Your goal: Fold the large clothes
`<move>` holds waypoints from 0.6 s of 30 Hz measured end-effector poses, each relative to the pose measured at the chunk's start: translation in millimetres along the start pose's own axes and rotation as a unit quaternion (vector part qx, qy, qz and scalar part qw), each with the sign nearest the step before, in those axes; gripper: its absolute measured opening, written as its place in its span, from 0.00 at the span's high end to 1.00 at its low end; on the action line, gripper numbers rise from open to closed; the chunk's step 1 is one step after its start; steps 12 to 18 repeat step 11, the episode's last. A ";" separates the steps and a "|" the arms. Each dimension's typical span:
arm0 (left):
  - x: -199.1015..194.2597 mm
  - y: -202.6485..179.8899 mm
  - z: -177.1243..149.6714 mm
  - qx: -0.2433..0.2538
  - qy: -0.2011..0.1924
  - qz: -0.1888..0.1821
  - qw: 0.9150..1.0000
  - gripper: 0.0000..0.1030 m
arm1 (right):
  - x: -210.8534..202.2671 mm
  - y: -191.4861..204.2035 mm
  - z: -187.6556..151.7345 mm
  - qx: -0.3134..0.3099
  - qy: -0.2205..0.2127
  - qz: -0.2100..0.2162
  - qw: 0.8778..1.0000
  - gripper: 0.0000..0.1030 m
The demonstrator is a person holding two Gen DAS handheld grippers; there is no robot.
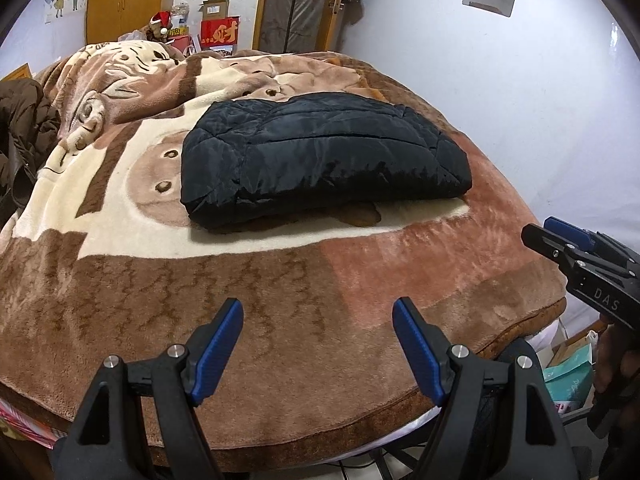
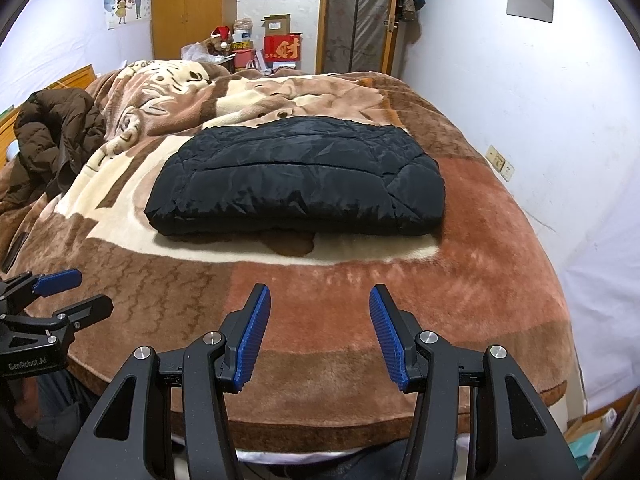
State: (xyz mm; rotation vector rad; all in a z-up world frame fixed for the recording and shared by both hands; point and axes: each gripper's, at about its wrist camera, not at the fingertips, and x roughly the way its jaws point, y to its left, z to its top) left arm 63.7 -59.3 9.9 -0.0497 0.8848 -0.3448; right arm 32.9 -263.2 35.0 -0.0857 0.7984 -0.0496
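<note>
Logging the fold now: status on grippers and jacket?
Left gripper and right gripper open, empty. Black quilted jacket folded on brown plush blanket. Nothing in the way.

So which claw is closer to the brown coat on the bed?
The left claw. The brown coat is piled at the bed's far left edge, on the left claw's side. The right claw hovers further right, over the blanket's near edge. Both are open, touching nothing.

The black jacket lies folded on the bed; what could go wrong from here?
1. The puffy black jacket may spring open, since neither the left gripper nor the right gripper holds it.
2. The brown coat lies crumpled at the blanket's edge and could slip off.
</note>
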 end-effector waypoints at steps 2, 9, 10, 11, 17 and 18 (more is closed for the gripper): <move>-0.3 0.2 -0.1 0.001 0.000 0.000 1.000 0.24 | 0.3 0.8 1.1 0.000 0.000 -0.001 1.000 0.49; -0.7 -4.1 -0.8 0.008 -0.003 0.005 1.000 0.24 | 0.2 0.5 1.4 -0.001 0.000 0.000 1.000 0.49; -0.1 -5.0 -0.9 0.009 -0.002 0.005 1.000 0.24 | 0.2 0.5 1.4 -0.001 0.000 0.000 1.000 0.49; 0.6 -6.0 -0.7 0.012 0.000 0.008 1.000 0.24 | 0.1 0.4 1.3 0.000 0.000 0.000 1.000 0.49; 0.6 -6.0 -0.7 0.012 0.000 0.008 1.000 0.24 | 0.1 0.4 1.3 0.000 0.000 0.000 1.000 0.49; 0.6 -6.0 -0.7 0.012 0.000 0.008 1.000 0.24 | 0.1 0.4 1.3 0.000 0.000 0.000 1.000 0.49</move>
